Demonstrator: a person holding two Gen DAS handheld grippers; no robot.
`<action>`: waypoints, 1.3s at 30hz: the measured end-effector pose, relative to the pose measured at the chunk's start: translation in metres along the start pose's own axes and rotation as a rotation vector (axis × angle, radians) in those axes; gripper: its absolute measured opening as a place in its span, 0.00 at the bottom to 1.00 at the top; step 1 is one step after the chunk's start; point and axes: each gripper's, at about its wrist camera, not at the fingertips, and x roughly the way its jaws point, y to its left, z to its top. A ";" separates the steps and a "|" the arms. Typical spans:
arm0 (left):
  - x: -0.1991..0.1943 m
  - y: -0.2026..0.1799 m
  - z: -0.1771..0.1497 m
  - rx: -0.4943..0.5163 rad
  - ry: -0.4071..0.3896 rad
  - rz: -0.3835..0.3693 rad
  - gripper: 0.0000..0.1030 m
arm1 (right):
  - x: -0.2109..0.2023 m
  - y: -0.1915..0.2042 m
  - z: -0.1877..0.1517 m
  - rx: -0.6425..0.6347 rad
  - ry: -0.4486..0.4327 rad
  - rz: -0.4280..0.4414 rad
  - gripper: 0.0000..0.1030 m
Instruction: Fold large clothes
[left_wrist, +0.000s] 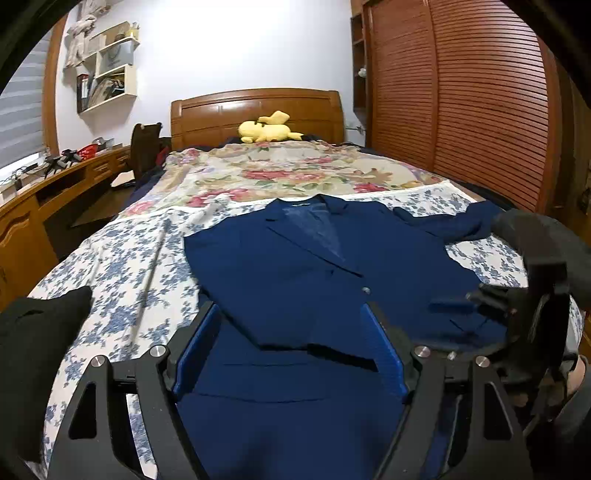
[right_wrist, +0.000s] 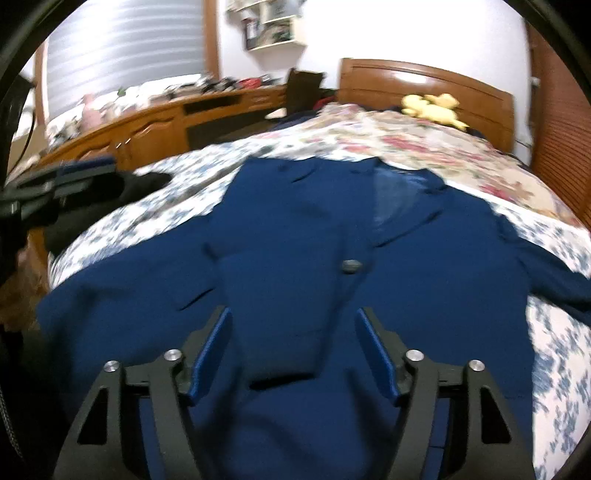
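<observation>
Left gripper (left_wrist: 291, 314): blue pads spread apart, empty, over the near hem.
Right gripper (right_wrist: 293, 317): released, empty.
Navy blue blazer (left_wrist: 295, 266): flat on floral bedspread (left_wrist: 122, 266).

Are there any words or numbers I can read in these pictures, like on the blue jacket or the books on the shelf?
No text can be read anywhere.
Blue jacket: a strip shows inside the collar, maybe a label, too small to read.
Wall shelf: books and papers stand there, but the spines are too small and blurred.
Desk: the clutter is blurred; nothing legible.
</observation>
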 end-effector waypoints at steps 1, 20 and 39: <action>-0.001 0.003 -0.001 -0.007 0.000 0.003 0.76 | 0.004 0.006 0.000 -0.021 0.012 0.014 0.63; -0.006 0.017 -0.009 -0.041 0.014 -0.014 0.76 | 0.037 0.001 0.012 -0.071 0.102 -0.036 0.00; 0.002 -0.008 -0.009 -0.036 0.026 -0.040 0.76 | -0.026 -0.016 -0.009 0.000 -0.039 0.000 0.29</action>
